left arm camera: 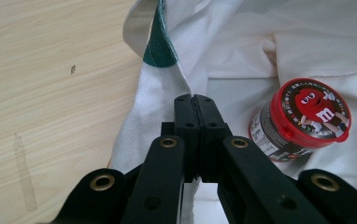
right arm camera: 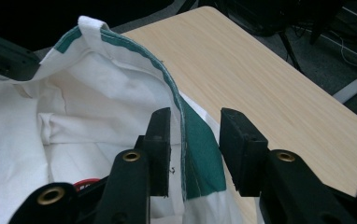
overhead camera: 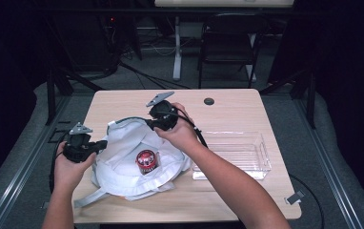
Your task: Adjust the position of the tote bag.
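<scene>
Your left gripper (left arm camera: 196, 100) has its jaws clamped tight on the near-left edge of the white cloth bag (overhead camera: 123, 143), which lies open on the left half of the tabletop (overhead camera: 227, 112). Your right gripper (right arm camera: 195, 135) has its jaws parted around the bag's green-trimmed far rim, not pinching it. A red-lidded candy tub (overhead camera: 146, 161) sits inside the bag.
</scene>
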The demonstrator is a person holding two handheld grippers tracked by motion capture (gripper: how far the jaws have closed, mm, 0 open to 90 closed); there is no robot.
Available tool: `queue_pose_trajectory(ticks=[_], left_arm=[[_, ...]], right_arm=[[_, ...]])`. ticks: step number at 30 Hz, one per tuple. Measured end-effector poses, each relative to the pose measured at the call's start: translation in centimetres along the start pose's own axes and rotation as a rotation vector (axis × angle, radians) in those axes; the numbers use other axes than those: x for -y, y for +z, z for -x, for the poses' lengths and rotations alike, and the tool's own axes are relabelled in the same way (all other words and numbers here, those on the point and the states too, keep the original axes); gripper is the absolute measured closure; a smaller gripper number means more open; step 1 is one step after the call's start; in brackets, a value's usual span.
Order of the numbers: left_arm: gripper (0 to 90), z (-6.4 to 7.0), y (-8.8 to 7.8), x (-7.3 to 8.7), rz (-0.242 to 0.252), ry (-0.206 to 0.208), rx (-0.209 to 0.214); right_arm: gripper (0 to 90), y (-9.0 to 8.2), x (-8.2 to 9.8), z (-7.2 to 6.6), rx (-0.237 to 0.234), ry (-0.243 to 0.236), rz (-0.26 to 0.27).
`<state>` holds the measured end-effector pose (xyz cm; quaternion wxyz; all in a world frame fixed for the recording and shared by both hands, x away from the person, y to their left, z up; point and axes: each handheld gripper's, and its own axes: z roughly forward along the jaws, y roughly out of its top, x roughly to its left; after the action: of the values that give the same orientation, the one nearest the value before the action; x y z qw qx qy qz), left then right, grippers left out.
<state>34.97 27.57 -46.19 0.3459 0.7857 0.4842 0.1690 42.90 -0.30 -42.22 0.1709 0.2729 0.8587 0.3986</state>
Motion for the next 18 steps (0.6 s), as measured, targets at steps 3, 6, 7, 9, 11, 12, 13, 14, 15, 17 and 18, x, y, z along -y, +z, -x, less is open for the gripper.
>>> queue_pose_trajectory(ticks=[3,6,7,9,11,12,13,14,15,17,18], left_arm=[[89.2,0.0,0.0,0.0,0.0,0.0,-0.001],[89.1,0.1,0.1,0.0,-0.003,0.0,-0.005],[89.2,0.1,0.1,0.0,-0.003,0.0,-0.005],[89.1,0.0,0.1,0.1,-0.001,0.001,-0.006],[89.1,0.0,0.1,0.1,-0.001,0.003,-0.005],[89.1,0.0,0.1,0.1,-0.001,0.003,-0.006],[89.1,0.0,0.1,0.1,-0.001,0.003,-0.006],[89.1,0.0,0.0,0.1,0.002,0.002,-0.005],[89.1,0.0,0.0,0.1,0.002,0.002,-0.005],[89.2,0.1,0.0,0.1,0.0,0.003,-0.008],[89.1,0.1,0.0,0.0,-0.002,0.004,-0.007]], right_arm=[[59.9,-1.0,0.2,-0.1,0.009,-0.004,0.016],[58.8,-1.8,0.5,0.0,0.013,0.004,0.034],[58.6,-2.2,0.6,0.0,0.012,0.001,0.039],[58.6,-3.0,1.0,0.0,0.011,0.009,0.053],[58.6,-3.3,1.2,0.0,0.013,0.011,0.063],[58.6,-3.6,1.4,0.0,0.013,0.014,0.069],[58.7,-4.2,1.7,-0.1,0.011,0.016,0.069],[58.8,-4.5,2.0,-0.1,0.011,0.017,0.074],[58.8,-4.5,2.0,-0.1,0.011,0.017,0.074],[58.8,-5.3,2.7,-0.3,0.004,0.019,0.083],[59.4,-5.5,3.0,-0.4,0.006,0.018,0.08]])
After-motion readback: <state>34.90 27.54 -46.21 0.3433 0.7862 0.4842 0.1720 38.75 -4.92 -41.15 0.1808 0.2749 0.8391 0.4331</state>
